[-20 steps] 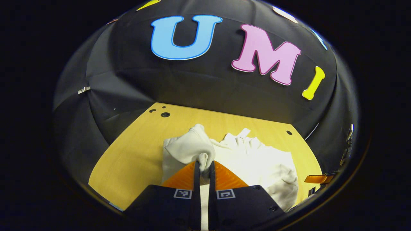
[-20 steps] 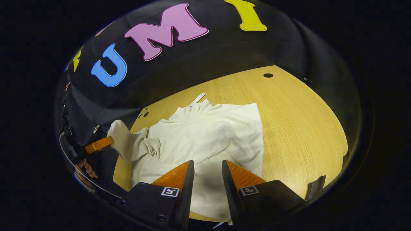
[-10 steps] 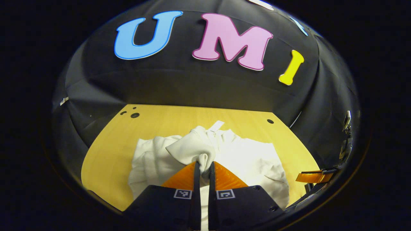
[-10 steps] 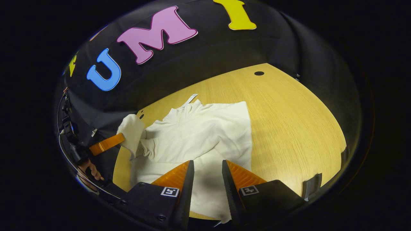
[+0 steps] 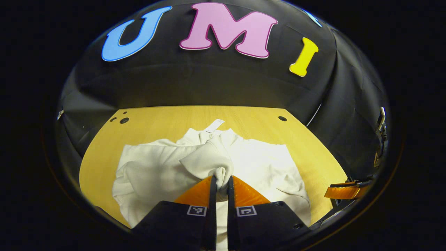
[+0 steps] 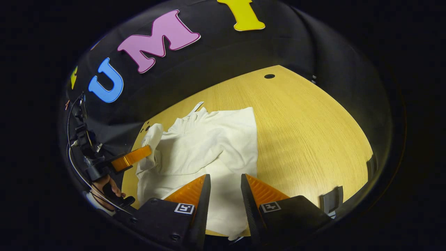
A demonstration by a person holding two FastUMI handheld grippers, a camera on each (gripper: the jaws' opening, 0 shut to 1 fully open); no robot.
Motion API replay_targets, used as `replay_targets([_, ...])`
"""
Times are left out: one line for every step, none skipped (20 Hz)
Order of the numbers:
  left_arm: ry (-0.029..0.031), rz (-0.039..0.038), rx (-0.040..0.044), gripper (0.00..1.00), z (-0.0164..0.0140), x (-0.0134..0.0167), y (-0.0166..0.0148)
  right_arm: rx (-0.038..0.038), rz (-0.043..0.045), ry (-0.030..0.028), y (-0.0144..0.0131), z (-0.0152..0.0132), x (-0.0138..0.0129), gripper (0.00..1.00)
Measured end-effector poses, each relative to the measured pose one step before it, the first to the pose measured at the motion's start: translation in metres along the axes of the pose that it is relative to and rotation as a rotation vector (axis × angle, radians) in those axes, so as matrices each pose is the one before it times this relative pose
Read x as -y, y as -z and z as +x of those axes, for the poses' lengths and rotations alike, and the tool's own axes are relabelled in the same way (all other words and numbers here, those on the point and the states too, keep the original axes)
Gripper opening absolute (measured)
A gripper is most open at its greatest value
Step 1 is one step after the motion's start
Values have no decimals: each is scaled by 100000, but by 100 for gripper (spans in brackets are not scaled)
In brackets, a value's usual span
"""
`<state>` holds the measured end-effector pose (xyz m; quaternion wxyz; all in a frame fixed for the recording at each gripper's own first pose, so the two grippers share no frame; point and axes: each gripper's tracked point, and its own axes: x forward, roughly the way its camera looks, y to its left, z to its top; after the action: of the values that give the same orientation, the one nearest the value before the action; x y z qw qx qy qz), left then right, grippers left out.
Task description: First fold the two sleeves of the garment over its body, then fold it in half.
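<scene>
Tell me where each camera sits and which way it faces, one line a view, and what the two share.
Left gripper view: rides on the left gripper, looks forward over the white garment on the wooden table; its own fingers pinch a sleeve cuff.
Right gripper view: rides on the right gripper, looks down across the garment; its own fingers stand apart above the cloth, and a hand holds the left gripper farther off.
Shared: garment, table, booth wall, each other's gripper.
</scene>
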<state>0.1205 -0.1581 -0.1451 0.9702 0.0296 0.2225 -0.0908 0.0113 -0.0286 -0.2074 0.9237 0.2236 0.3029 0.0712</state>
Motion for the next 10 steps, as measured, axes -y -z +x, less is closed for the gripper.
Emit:
replay_targets([501,1112,-1109,21,441,489,291,-171,664,-325,-43,61,156,54])
replay_targets([664,591,-1426,18,620,491,417,-82,525,-168,-60,116,195,54])
replay_targets([882,117,-1321,18,310,593,388,-116,500,-161,-80,117,188,54])
replay_targets([1261,-303,-1886,19,439,451,479,-153,422,-114,-55,127,170,54])
replay_targets([619,-535,-1705,20,323,361,434,-182,240,-251,-24,72,115,54])
replay_targets([399,-567,-1208,23,354,390,351,-35,157,-317,-26,105,127,54])
replay_targets([897,-583,-412,25,256,500,149,109,344,-671,6,224,-47,54])
replay_targets([152,-44,-160,30,274,278,65,260,470,-690,-67,290,-15,54])
replay_targets([292,952,133,27,25,379,-51,121,295,-36,-56,-49,223,54])
replay_targets([-40,1498,-5,46,156,322,212,-134,319,-24,-5,-48,207,54])
